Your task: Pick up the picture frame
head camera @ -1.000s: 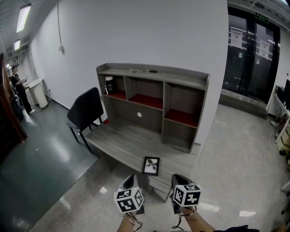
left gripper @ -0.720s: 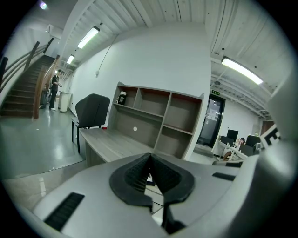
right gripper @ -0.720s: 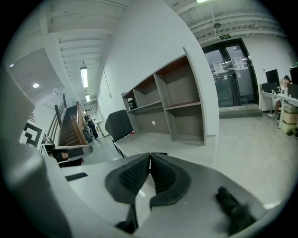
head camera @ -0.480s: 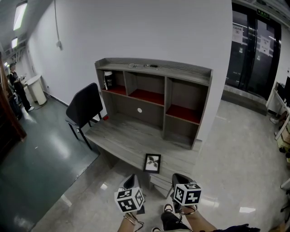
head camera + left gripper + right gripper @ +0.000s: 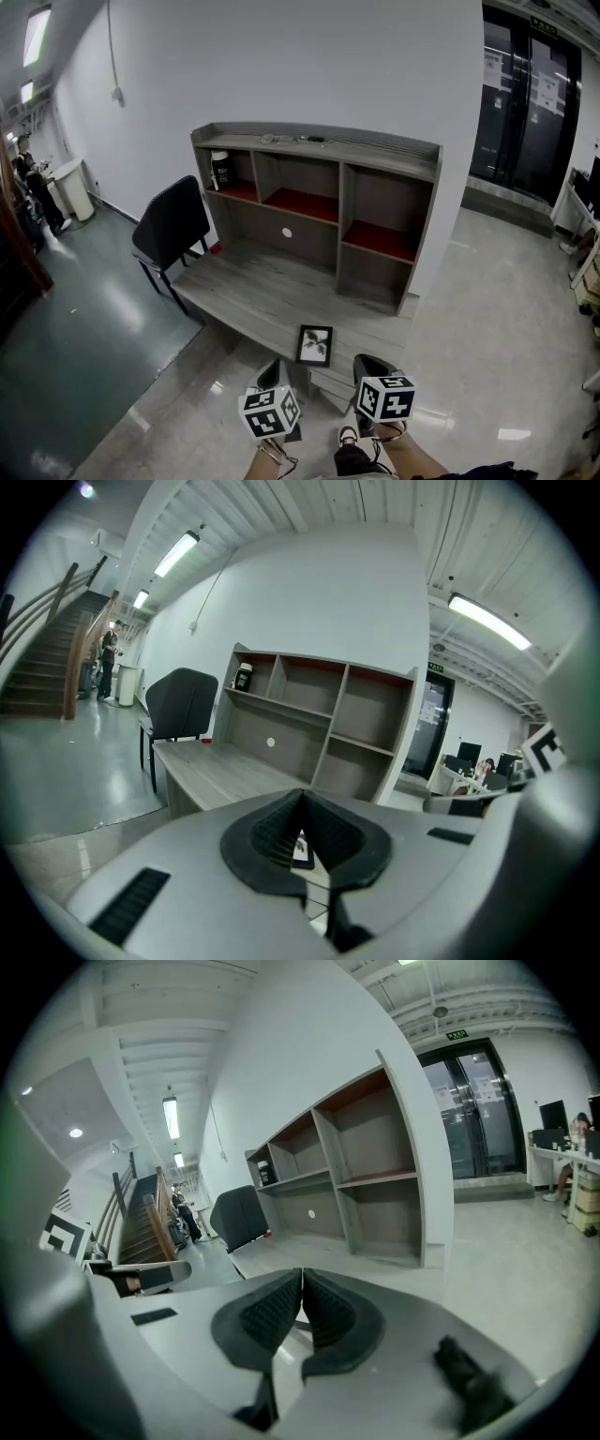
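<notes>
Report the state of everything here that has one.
picture frame, standing on the desk, untouched.
left gripper, shut, empty.
right gripper, shut, empty.
chair, unoccupied, at the desk's end.
bottle, upright in the shelf unit's left compartment.
glass doors, closed.

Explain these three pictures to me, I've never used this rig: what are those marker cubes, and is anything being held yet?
No robot here: a person carries a two-jaw gripper in each hand; the marker cubes are part of them. The head view looks down from the person's head onto the left gripper and right gripper. The other two views ride on the grippers, looking along their jaws. Both pairs of jaws are together, holding nothing. The picture frame sits at the near edge of the grey desk, untouched, just ahead of the grippers.
</notes>
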### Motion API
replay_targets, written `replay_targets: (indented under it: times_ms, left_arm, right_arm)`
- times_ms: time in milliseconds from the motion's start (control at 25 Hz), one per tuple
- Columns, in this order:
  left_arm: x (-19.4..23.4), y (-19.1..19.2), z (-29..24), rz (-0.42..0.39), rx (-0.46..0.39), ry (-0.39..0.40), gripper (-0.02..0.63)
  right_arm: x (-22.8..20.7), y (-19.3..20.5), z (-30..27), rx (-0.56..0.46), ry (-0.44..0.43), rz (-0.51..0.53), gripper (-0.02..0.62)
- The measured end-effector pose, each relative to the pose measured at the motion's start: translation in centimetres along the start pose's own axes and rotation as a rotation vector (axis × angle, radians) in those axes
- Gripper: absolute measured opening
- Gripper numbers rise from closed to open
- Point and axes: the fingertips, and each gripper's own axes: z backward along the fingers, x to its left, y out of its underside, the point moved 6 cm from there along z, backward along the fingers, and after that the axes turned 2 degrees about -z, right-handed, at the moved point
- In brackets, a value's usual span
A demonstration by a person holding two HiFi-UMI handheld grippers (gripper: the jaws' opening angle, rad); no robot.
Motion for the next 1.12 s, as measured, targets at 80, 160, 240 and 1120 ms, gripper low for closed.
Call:
replay_targets:
  times_ms: [80, 160, 240, 1120]
  left_arm:
    - [0.1, -0.3, -0.6, 0.0, -0.002, 0.001, 0.012]
    - [0.1, -0.7, -1.4, 0.0, -0.007, 0.0, 0.012]
    - [0.3, -1.1, -2.1, 0.002, -0.011, -0.005, 0.012]
    - [0.1, -7.7, -13.3, 0.009, -0.044, -0.078, 0.012]
  right_arm:
    - [0.0, -0.7, -0.6, -0.01, -0.001, 0.004, 0.032]
    - [-0.2, -1.4, -1.3, -0.019, -0.003, 0.01, 0.032]
    - [-0.4, -2.0, -2.0, -0.022, -0.007, 0.015, 0.032]
    - [-4.4, -11.2, -12.7, -0.022, -0.089, 0.055, 0.032]
